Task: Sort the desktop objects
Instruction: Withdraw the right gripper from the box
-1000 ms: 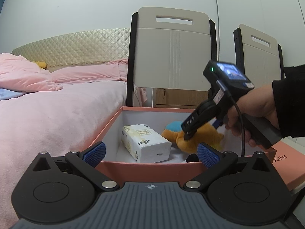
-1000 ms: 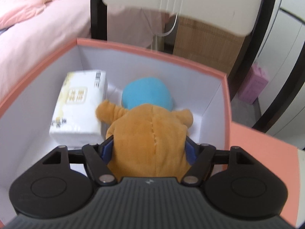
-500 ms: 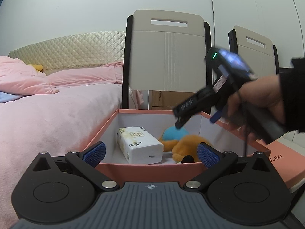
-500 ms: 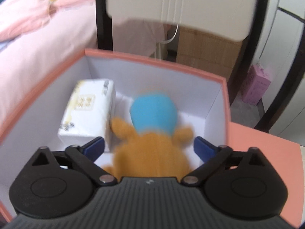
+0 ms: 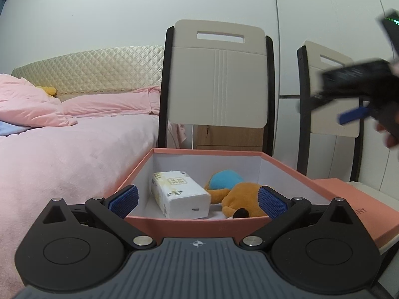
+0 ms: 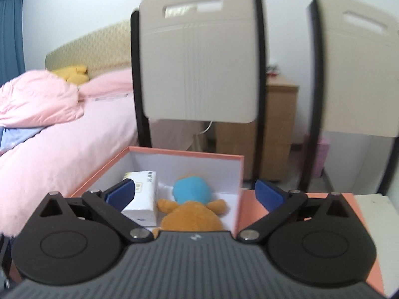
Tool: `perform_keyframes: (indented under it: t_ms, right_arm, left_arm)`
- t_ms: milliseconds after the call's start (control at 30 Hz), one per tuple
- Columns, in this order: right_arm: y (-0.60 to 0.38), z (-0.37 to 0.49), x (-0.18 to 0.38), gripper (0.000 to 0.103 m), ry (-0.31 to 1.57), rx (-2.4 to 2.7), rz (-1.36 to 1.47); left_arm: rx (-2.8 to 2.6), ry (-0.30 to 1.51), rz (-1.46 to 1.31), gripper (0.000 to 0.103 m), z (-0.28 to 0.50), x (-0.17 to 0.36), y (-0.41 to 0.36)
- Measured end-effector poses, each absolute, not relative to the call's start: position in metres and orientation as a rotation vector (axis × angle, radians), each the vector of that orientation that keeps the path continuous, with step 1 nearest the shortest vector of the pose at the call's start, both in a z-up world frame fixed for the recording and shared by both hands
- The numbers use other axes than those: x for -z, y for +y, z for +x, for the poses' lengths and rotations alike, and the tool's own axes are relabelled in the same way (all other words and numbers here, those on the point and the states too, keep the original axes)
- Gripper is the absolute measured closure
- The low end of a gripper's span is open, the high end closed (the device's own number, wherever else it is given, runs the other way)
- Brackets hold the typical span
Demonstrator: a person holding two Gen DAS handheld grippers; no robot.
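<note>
**Ana:** Since a second ago, what has moved?

**Ben:** Back then the right gripper [image 6: 194, 196] was clamped on the orange plush toy [image 6: 192, 218] low inside the salmon-pink box [image 5: 189, 225]. It has since let go and pulled up and back. Its blue pads [image 6: 121, 195] stand wide apart with nothing between them. In the left wrist view it is a dark blur high at the right edge [image 5: 354, 114], well above the box.

**Ana:** Where is the toy?

**Ben:** It lies face down on the box's white floor, its blue cap [image 6: 192, 190] toward the far wall. A white tissue pack [image 5: 179, 194] lies just beside it on the left; whether they touch, I cannot tell. From the right wrist camera, the toy sits below and between the spread fingers.

**Ana:** And the left gripper?

**Ben:** The left gripper [image 5: 198, 200] hovers at the box's near wall, fingers spread wide, holding nothing.

**Ana:** How much room is there?

**Ben:** The box is open-topped, with bare floor behind the toy. Its matching lid [image 5: 361, 211] lies flat to the right, just beside it.

**Ana:** The surroundings?

**Ben:** A beige chair back [image 5: 219, 74] stands directly behind the box, a second chair [image 5: 331, 94] to its right. A bed with pink bedding [image 5: 62, 154] fills the left, against a white wall.
</note>
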State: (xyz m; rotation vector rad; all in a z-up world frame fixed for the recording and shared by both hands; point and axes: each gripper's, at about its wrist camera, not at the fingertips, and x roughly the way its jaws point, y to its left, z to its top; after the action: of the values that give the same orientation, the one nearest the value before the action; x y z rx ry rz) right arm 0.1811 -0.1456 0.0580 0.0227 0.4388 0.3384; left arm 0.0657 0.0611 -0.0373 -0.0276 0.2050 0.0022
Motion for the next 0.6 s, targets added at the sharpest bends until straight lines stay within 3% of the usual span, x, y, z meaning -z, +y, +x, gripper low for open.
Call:
perform_keyframes:
  t_ms: [600]
  right_arm:
    - [-0.209,0.094,-0.005,0.0,0.3,-0.319,0.119]
  left_arm:
    - [-0.035,0.183,0.008,0.0,0.063,0.038,0.053]
